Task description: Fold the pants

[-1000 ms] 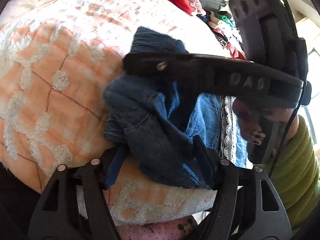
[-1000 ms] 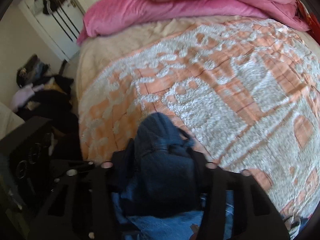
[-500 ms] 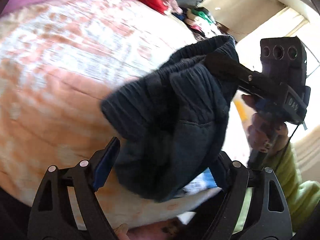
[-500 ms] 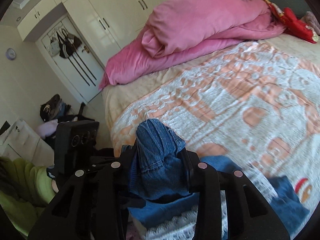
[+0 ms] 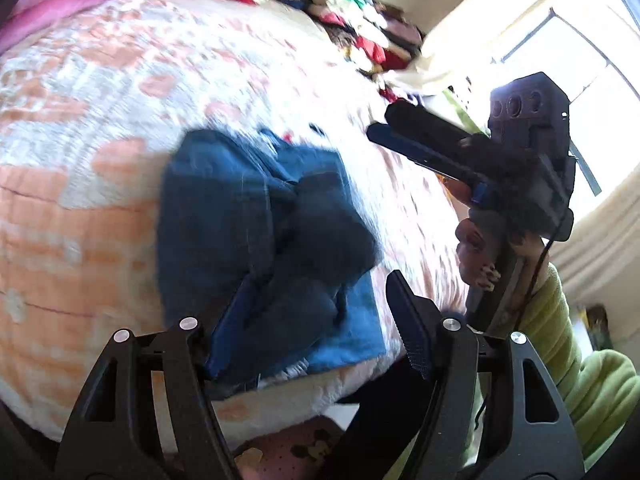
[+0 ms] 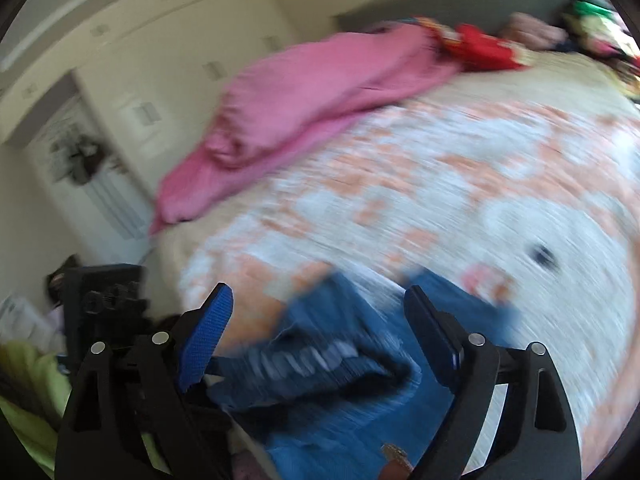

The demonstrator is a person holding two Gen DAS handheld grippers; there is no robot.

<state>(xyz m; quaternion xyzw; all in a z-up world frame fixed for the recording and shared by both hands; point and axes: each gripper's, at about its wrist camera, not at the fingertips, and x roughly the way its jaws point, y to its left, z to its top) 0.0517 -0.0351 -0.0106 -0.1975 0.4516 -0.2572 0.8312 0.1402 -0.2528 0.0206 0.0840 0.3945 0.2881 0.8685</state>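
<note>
Blue denim pants lie in a bunched heap near the front edge of the bed. They also show in the right wrist view, blurred. My left gripper is open just in front of the heap, with nothing between its fingers. My right gripper is open above the pants and holds nothing. The right gripper also shows in the left wrist view, raised to the right of the heap.
The bed has an orange and white blanket. A pink duvet is piled at the head. Red and mixed clothes lie along the far side. A window is at the right. White wardrobes stand left.
Both grippers have opened and let go of the pants. The pants have dropped from the air onto the bed near its front edge. Both grippers have pulled back from them.
</note>
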